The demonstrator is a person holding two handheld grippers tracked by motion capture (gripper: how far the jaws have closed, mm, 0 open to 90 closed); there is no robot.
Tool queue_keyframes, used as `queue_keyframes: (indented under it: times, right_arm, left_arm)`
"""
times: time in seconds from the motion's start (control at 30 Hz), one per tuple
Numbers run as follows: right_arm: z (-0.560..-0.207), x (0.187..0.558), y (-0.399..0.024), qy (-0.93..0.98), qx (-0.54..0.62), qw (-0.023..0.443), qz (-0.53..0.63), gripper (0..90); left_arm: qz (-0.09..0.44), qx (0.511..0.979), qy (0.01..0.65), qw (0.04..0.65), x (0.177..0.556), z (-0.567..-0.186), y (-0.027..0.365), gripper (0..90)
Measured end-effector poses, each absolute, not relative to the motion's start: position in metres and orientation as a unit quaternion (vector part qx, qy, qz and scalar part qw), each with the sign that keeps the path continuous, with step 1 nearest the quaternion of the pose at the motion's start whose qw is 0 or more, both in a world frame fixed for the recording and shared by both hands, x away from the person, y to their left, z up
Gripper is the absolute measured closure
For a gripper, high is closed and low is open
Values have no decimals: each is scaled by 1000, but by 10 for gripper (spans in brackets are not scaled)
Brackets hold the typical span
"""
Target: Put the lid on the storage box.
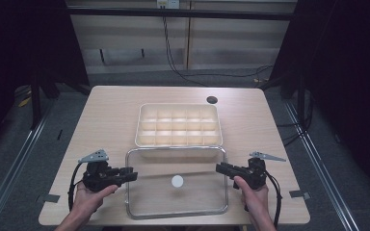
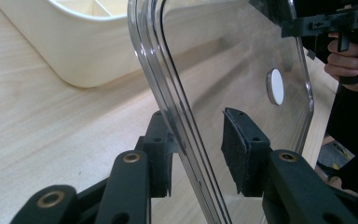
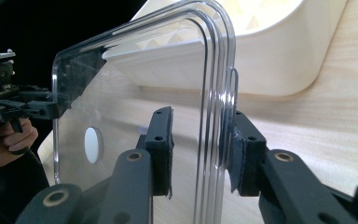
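Clear lid with rounded corners and a white dot, lying on the tabletop by the cream tray. Left hand-held gripper and right hand-held gripper both gape around its edges, not clamped.

On the table, the tray sits behind the lid — the left gripper at the lid's left edge, the right gripper at its right.
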State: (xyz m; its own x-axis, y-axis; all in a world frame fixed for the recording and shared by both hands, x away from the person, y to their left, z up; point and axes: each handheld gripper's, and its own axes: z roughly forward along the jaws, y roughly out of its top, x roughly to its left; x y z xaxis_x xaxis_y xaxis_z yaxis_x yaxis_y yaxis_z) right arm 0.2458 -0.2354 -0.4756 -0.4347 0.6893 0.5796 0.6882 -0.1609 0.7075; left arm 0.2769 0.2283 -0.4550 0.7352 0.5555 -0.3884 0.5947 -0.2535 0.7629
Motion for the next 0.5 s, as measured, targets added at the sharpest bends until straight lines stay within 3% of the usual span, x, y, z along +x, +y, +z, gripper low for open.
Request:
queue_keyframes:
  times: [0.5]
  right_arm:
    - [-462,243,-234,642,523,12,560,683]
  left_arm:
    - [-5,787,360,501,278,-443,231,666]
